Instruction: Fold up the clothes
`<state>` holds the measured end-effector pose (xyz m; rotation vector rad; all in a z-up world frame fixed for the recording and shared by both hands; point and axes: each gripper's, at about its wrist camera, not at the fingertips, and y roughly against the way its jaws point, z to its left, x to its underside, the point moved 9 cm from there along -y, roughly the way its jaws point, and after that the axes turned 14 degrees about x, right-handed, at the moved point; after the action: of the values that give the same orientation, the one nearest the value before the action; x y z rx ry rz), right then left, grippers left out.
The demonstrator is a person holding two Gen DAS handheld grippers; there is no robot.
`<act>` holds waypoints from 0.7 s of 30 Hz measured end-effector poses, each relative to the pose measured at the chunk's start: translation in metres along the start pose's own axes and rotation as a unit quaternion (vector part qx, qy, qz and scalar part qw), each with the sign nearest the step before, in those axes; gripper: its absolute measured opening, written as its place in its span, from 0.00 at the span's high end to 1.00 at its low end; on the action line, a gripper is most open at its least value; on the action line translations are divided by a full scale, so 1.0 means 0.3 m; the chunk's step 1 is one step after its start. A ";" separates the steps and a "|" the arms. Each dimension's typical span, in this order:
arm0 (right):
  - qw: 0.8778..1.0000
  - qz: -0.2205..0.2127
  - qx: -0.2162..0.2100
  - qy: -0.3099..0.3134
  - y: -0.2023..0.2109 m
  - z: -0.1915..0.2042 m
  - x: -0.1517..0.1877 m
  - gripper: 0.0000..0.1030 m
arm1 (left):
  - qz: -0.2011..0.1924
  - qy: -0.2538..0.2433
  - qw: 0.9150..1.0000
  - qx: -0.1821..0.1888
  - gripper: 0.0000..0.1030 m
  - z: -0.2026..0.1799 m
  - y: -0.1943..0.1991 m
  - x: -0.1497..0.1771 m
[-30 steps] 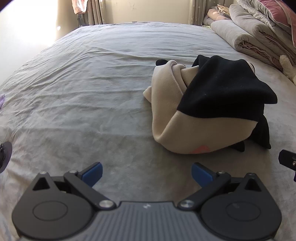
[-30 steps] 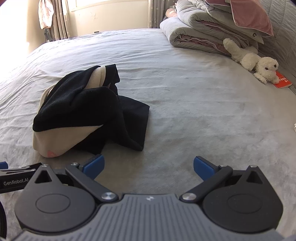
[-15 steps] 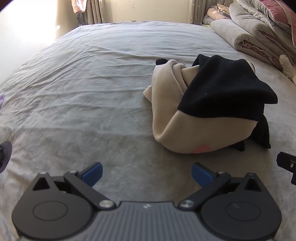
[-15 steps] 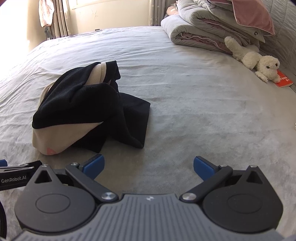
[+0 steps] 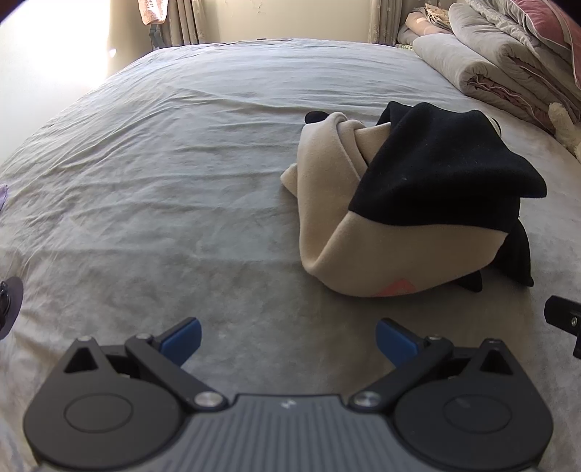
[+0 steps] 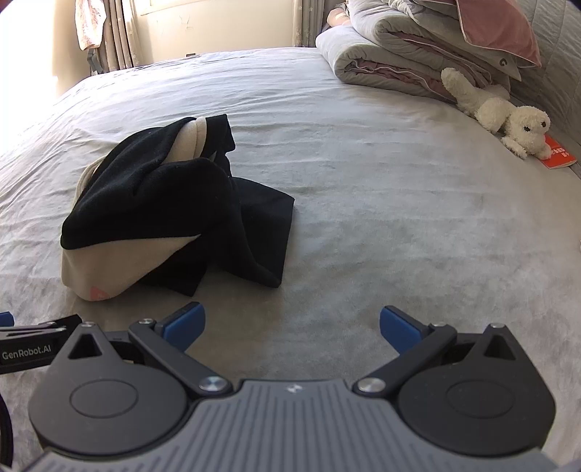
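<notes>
A crumpled beige and black garment [image 5: 399, 203] lies in a heap on the grey bed [image 5: 163, 163], ahead and to the right in the left wrist view. The right wrist view has the same garment [image 6: 163, 210] ahead and to the left, with a black flap spread on the sheet. My left gripper [image 5: 288, 339] hovers open above the sheet, short of the heap, nothing between its blue fingertips. My right gripper [image 6: 292, 325] is open too, above bare sheet to the right of the heap. The tip of the other gripper [image 6: 32, 341] shows at the left edge.
Folded quilts and a pink pillow [image 6: 417, 47] are stacked at the bed's far right. A white plush dog [image 6: 508, 112] lies by a small red book [image 6: 557, 156]. Curtains [image 5: 181, 21] hang beyond the far edge. Wide wrinkled sheet stretches to the left of the heap.
The right gripper has drifted slightly, so the heap and the plush dog sit a little lower in its view. The left gripper has barely moved. Both stay open.
</notes>
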<state>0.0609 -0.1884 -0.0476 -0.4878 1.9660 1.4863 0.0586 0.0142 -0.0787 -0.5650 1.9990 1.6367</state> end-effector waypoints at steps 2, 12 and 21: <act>1.000 0.000 0.000 0.000 0.001 0.000 0.001 0.00 | 0.000 0.000 1.000 0.000 0.00 0.001 0.000 0.000; 1.000 0.001 0.001 0.003 -0.001 0.002 0.003 0.00 | 0.002 0.000 1.000 -0.002 0.00 0.004 -0.003 0.001; 1.000 0.004 0.001 0.004 -0.004 0.003 0.005 0.00 | 0.004 -0.002 1.000 -0.003 0.01 0.004 -0.006 0.003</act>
<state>0.0608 -0.1877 -0.0498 -0.4866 1.9776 1.4880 0.0592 0.0149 -0.0808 -0.5565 1.9962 1.6490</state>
